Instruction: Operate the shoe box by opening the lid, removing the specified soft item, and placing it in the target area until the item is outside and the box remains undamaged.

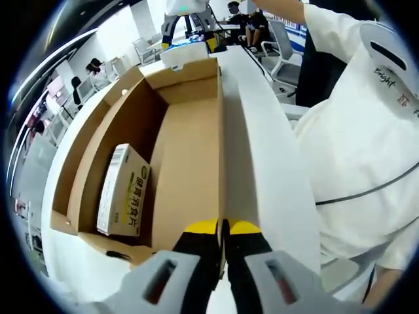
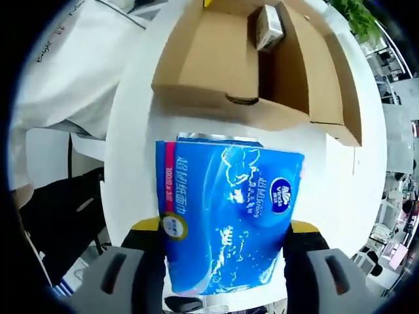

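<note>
The shoe box (image 1: pixel 190 170) lies open, brown inside and white outside. My left gripper (image 1: pixel 223 229) is shut on the near edge of its upright lid (image 1: pixel 262 163). A small cream carton (image 1: pixel 123 191) leans against the box's left inner wall. Beyond the box's far end is my right gripper (image 1: pixel 186 23). In the right gripper view, my right gripper (image 2: pixel 226 245) is shut on a soft blue tissue pack (image 2: pixel 226 216), held over the white table (image 2: pixel 131 137) outside the open box (image 2: pixel 262 72). The carton (image 2: pixel 269 26) is still inside.
A person in a white shirt (image 1: pixel 360 150) stands close on the right of the box. Office chairs (image 1: pixel 281 59) and seated people are at the back. Black cloth (image 2: pixel 59 222) hangs past the table's edge, and a green plant (image 2: pixel 357 16) stands beyond.
</note>
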Action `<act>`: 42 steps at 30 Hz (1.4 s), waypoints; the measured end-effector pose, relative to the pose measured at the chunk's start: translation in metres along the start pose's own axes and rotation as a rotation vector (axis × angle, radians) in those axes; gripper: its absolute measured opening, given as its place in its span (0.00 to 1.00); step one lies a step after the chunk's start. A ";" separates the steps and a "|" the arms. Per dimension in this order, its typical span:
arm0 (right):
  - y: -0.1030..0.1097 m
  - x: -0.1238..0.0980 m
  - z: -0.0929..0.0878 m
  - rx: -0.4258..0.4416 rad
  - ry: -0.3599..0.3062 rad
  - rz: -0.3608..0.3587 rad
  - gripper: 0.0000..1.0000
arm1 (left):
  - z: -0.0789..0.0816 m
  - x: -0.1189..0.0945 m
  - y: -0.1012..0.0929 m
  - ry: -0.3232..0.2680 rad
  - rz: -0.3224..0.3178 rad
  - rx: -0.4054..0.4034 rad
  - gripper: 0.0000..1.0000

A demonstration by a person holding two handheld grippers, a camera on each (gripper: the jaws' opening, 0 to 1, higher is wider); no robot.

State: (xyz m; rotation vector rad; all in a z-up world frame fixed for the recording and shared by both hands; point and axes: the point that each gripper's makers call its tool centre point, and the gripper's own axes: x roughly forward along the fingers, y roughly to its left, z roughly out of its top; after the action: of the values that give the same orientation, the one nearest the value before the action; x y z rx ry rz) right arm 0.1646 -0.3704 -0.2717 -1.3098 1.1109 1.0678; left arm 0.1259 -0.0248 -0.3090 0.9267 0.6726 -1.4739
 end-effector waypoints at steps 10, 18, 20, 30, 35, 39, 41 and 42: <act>0.000 -0.022 0.005 0.016 -0.031 -0.033 0.71 | 0.000 0.000 0.000 0.000 -0.003 -0.001 0.02; 0.004 -0.049 0.039 0.029 -0.236 -0.065 0.68 | 0.000 -0.001 0.002 0.000 -0.005 -0.004 0.02; 0.003 -0.053 0.041 0.055 -0.243 -0.080 0.67 | 0.000 -0.001 0.002 0.003 -0.006 -0.006 0.02; -0.020 -0.084 0.067 0.145 -0.515 -0.200 0.62 | 0.000 -0.002 0.004 0.001 -0.005 -0.006 0.01; -0.034 -0.104 0.076 0.269 -0.671 -0.253 0.60 | -0.001 -0.002 0.004 0.006 -0.011 -0.009 0.01; -0.043 -0.121 0.084 0.352 -0.816 -0.277 0.60 | -0.001 -0.003 0.005 0.000 -0.004 -0.006 0.02; -0.046 -0.128 0.085 0.364 -0.860 -0.310 0.59 | -0.001 -0.003 0.006 -0.001 -0.002 -0.006 0.02; -0.049 -0.133 0.085 0.374 -0.885 -0.335 0.59 | -0.001 -0.003 0.006 0.000 -0.002 -0.006 0.02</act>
State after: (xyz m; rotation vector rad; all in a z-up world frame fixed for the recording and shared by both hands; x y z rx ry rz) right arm 0.1914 -0.2807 -0.1353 -0.5709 0.3685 0.9646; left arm 0.1317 -0.0235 -0.3063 0.9218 0.6776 -1.4731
